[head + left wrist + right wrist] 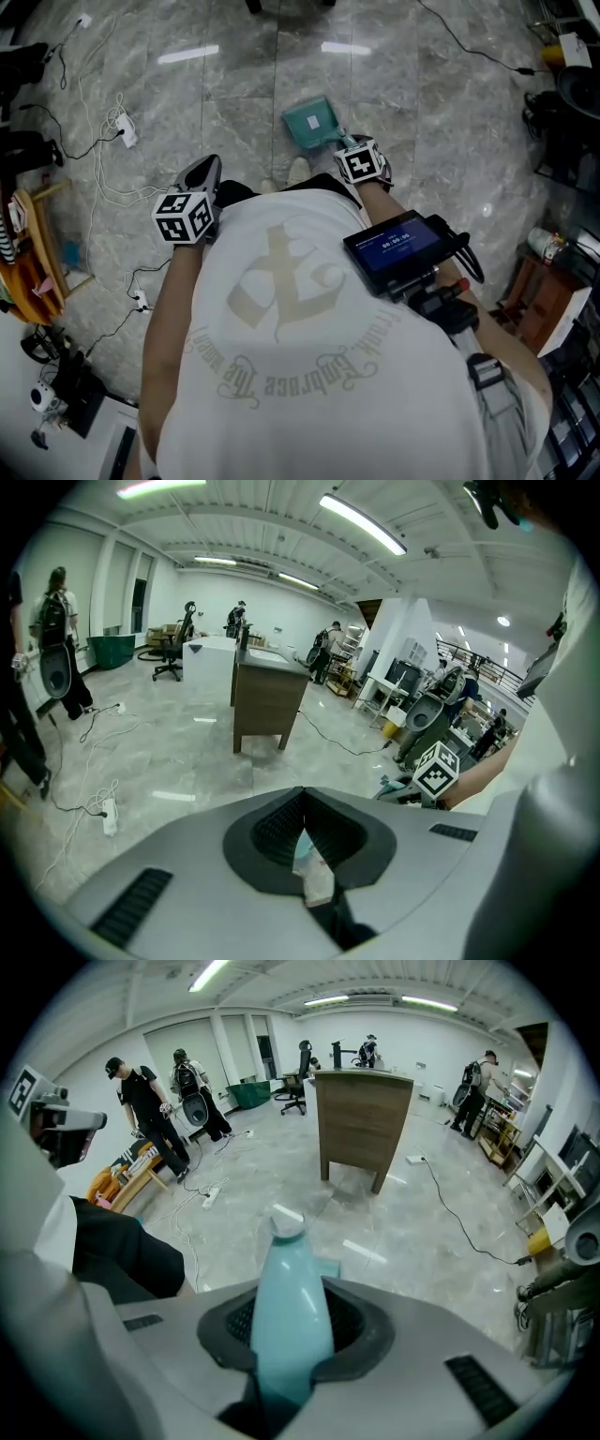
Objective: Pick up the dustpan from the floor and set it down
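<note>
The right gripper [289,1302] is clamped on the pale teal handle [286,1260] of the dustpan [312,122]. Its dark pads press on both sides of the handle, whose whitish end cap pokes out past the jaws. A corner of the teal pan shows just beside the handle. In the head view the pan lies beyond this gripper's marker cube [361,161], over the grey marble floor [441,122] and just ahead of the person's shoe [298,171]. Whether the pan touches the floor cannot be told.

The left gripper [304,794] has its jaws pressed together at the tips. A pale scrap shows in the narrow gap behind them, too small to identify. Its marker cube [187,216] sits at the person's left side, well apart from the dustpan.

The person wears a white printed shirt [300,337], with a small lit screen [398,248] mounted at the right side. A white power strip [127,131] and loose cables [98,178] lie on the floor to the left. Farther out in the room stand a wooden desk [364,1119] and several people [145,1110].
</note>
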A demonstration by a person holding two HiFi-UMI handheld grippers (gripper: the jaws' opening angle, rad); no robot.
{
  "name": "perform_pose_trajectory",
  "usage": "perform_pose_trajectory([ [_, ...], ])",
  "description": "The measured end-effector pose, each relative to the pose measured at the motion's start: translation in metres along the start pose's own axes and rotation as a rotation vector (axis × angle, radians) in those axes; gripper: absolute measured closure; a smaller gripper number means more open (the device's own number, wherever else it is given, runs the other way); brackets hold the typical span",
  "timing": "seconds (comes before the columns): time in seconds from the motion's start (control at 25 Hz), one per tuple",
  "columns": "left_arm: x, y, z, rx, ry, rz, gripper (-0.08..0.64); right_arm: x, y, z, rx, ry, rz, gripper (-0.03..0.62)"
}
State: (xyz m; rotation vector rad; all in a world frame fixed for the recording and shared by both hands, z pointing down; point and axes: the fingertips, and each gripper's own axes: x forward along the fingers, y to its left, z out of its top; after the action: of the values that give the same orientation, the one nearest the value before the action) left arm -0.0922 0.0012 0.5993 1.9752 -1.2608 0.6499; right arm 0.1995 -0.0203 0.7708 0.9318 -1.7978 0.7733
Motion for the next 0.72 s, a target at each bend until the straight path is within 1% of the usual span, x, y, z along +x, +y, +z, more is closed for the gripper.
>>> perform_pose_trajectory([
  [0.28,0.000,0.016,0.010,-0.010,-0.019,0.011,0.548,-0.004,0.003,0.023,-0.039,-0.039,0.032,0.494],
  [0.4,0.006,0.018,0.017,-0.007,-0.021,-0.007,0.548,-0.011,0.007,0.030,-0.045,-0.031,0.046,0.494],
  [0.56,0.016,0.021,0.028,0.000,-0.025,-0.035,0.548,-0.016,0.000,0.044,-0.056,-0.053,0.035,0.494],
  [0.72,0.013,0.044,0.033,-0.010,-0.040,-0.045,0.548,-0.021,0.010,0.061,-0.055,-0.062,0.035,0.494],
])
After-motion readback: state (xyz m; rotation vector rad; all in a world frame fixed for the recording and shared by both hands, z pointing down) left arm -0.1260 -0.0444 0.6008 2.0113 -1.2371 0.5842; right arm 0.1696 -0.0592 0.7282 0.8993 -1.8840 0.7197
